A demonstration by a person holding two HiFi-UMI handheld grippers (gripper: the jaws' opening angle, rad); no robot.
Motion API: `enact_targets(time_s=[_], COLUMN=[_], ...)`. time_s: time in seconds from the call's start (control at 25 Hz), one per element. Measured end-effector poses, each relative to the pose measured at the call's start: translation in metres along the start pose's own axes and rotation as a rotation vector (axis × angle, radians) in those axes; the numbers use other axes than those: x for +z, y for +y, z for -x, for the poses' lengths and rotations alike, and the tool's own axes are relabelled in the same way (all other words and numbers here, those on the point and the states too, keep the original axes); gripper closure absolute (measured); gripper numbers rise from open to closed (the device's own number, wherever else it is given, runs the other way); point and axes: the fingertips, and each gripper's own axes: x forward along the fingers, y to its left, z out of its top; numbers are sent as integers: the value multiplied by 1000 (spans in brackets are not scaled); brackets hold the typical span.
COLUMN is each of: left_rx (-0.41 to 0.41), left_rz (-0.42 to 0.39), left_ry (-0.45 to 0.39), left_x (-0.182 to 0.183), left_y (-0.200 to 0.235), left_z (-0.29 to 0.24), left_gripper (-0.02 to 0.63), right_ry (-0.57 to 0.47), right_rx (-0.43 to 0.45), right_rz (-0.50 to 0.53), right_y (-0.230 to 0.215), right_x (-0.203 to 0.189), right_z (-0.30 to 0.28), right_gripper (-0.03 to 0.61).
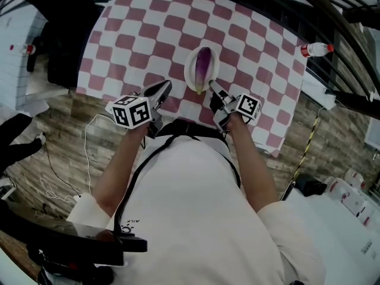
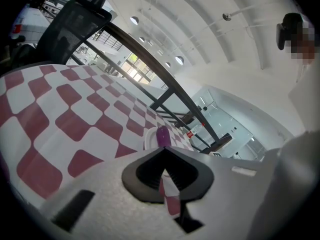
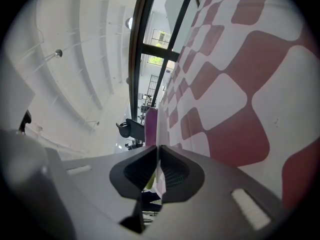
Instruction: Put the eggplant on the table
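A purple eggplant (image 1: 203, 64) lies in a white plate (image 1: 189, 70) on the red-and-white checked tablecloth (image 1: 249, 34). My right gripper (image 1: 211, 85) reaches the plate's near right edge. In the right gripper view its jaws (image 3: 158, 146) are shut on the plate's thin white rim (image 3: 161, 129), with the eggplant (image 3: 150, 126) just beyond. My left gripper (image 1: 166, 85) hovers over the cloth left of the plate, apart from it, its jaws together and empty. The left gripper view shows the tips (image 2: 163, 150) meeting in front of the eggplant (image 2: 163, 135) and plate (image 2: 149, 138).
A black chair (image 1: 65, 34) stands at the table's left side. A plastic bottle with a red cap (image 1: 317, 49) lies off the table's right edge. White cable (image 1: 59, 183) trails over the wooden floor at the left. The checked cloth stretches bare beyond the plate.
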Motion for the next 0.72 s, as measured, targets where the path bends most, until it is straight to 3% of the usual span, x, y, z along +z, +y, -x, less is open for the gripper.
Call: enact_targets(time_s=[0.4,0.72], left_rx=[44,78], left_rz=[32,44], left_ry=[-22,-17], left_x=[-16,-25], left_y=[5,15], left_z=[0,10], left_gripper=[609,607], right_ry=[64,83], right_rx=[-73,-74], right_rz=[12,-5], right_y=[-32,-42], right_x=[-1,-3], right_z=[-7,-24], right_gripper=[548,548])
